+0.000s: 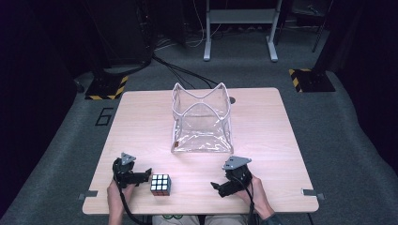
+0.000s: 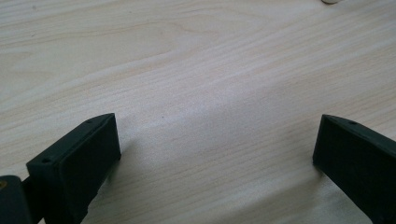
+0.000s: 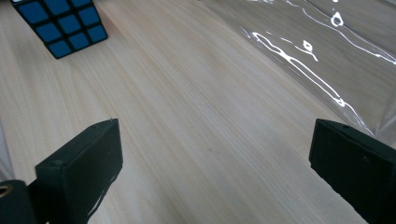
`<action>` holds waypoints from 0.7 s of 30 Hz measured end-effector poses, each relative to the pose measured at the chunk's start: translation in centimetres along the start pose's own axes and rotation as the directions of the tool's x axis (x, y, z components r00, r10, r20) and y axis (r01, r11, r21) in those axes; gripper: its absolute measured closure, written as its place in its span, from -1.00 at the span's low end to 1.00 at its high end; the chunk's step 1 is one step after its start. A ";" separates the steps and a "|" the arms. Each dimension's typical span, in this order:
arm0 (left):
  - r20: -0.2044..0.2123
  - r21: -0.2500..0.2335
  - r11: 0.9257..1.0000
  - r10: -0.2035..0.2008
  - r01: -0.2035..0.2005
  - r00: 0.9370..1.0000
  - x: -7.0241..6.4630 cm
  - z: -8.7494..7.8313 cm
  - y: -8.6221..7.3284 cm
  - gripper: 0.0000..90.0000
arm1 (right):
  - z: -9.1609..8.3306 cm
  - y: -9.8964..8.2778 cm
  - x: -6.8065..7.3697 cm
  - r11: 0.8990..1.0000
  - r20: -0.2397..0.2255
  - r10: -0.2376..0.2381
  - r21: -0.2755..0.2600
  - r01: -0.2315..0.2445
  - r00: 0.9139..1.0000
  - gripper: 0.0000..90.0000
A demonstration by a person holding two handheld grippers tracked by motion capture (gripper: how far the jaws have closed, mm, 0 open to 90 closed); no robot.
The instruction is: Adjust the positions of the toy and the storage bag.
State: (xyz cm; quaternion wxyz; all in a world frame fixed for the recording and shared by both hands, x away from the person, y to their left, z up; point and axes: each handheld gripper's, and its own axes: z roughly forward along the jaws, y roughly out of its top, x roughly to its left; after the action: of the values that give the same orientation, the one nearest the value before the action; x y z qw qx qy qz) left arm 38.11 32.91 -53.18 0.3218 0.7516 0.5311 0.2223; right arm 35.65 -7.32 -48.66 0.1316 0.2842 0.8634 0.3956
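My left gripper (image 1: 149, 174) sits just left of the puzzle cube (image 1: 160, 184), jaws spread wide over bare wood, nothing between them. The cube rests near the table's (image 1: 141, 117) front edge, apart from both grippers. To take it cleanly I would square my jaws to two opposite faces and close low, so it cannot twist out. Beyond the cube and to its right stands the clear plastic bag (image 1: 202, 119), mouth up. My right gripper (image 1: 216, 186), also spread and empty, lies right of the cube, with open wood between for a carry.
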 end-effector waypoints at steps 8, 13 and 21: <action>0.000 0.000 1.000 0.000 0.000 1.000 0.0 0.0 0.0 -0.98 | 1.4 1.0 1.2 0.999 -0.044 -0.043 0.009 0.043 0.998 -0.94; -0.001 0.000 1.000 -0.001 0.001 1.000 0.0 0.0 0.0 -0.98 | 1.8 1.5 1.7 0.999 -0.059 -0.051 0.017 0.052 0.997 -0.94; -0.001 0.000 1.000 -0.001 0.001 1.000 0.0 0.0 0.0 -0.98 | 2.6 2.9 2.7 0.995 -0.096 -0.100 0.009 0.102 0.990 -0.93</action>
State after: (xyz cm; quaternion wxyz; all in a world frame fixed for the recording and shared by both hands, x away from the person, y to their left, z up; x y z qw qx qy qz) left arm 38.09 32.91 -53.18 0.3215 0.7513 0.5317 0.2225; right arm 35.79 -2.63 -48.21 0.1079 0.2217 0.8848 0.3955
